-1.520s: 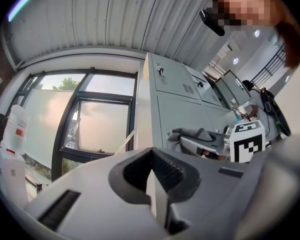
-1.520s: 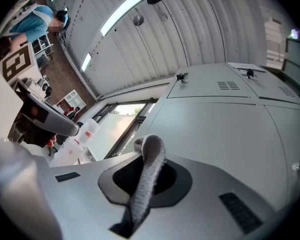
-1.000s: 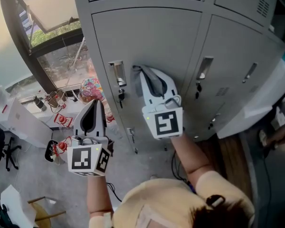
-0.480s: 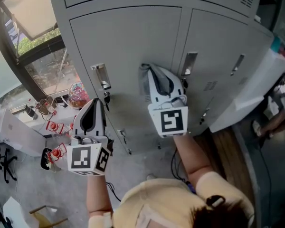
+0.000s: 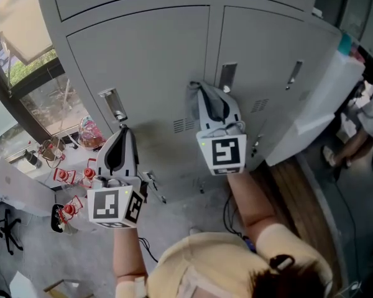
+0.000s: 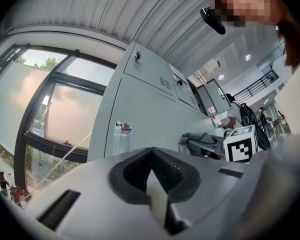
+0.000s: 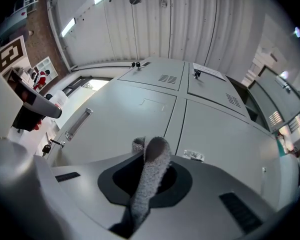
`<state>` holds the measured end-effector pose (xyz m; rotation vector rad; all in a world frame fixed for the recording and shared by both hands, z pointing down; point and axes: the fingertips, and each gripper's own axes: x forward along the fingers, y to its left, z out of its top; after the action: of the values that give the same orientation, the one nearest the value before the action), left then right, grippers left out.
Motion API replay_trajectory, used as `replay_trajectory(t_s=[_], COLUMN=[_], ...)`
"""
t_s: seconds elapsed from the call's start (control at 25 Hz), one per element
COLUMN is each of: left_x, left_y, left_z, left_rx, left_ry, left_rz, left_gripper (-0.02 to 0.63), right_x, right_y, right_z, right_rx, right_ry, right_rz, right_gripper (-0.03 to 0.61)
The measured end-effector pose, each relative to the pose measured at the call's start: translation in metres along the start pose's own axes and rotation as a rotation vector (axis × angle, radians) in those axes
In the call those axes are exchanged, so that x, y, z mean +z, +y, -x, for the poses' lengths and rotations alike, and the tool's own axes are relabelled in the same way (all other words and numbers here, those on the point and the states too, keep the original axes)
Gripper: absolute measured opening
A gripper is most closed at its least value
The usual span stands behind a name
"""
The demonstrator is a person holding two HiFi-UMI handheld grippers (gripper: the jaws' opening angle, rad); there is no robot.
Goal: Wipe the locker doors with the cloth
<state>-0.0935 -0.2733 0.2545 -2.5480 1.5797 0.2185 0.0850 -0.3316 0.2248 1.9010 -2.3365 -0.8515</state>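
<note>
Clamping the grey cloth (image 7: 151, 176) between narrowly parted jaws, the right gripper (image 5: 204, 93) points at the locker doors (image 5: 143, 61). The cloth's folded end sticks out past the tips, level with the seam between two doors, and in the head view it seems to rest against the metal. Both doors ahead of that tool are shut, a recessed handle (image 5: 227, 77) just to its right. The right forearm (image 5: 248, 200) reaches straight forward from the person's body. The left gripper (image 5: 120, 134) has its jaws closed together on nothing; it is held lower and to the left, apart from the doors.
</note>
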Motion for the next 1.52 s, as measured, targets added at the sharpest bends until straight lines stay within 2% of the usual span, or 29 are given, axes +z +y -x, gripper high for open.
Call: replay_trajectory(t_s=[0.2, 0.36, 0.8, 1.16, 1.52], left_x=[-0.001, -0.003, -0.01, -0.015, -0.019], left_y=[-0.006, -0.003, 0.025, 0.047, 0.06], left_z=[-0.003, 0.0, 0.029, 0.059, 0.081], left_rx=[-0.016, -0.014, 0.082, 0.185, 0.257], left_ry=[0.0, 0.002, 0.017, 0.041, 0.055], left_rz=[0.002, -0.008, 0.0, 0.002, 0.002], left_gripper=[0.003, 0.003, 0.003, 0.003, 0.003], right_x=[-0.007, 0.0, 0.033, 0.033, 0.032], right_y=[-0.016, -0.013, 0.036, 0.102, 0.149], right_z=[0.006, 0.013, 0.023, 0.017, 0.008], right_rx=[-0.037, -0.021, 0.121, 0.272, 0.359], right_ry=[0.019, -0.007, -0.092, -0.124, -0.165], right_rz=[-0.012, -0.061, -0.167, -0.2, -0.186], right_gripper=[0.015, 0.015, 0.015, 0.015, 0.015])
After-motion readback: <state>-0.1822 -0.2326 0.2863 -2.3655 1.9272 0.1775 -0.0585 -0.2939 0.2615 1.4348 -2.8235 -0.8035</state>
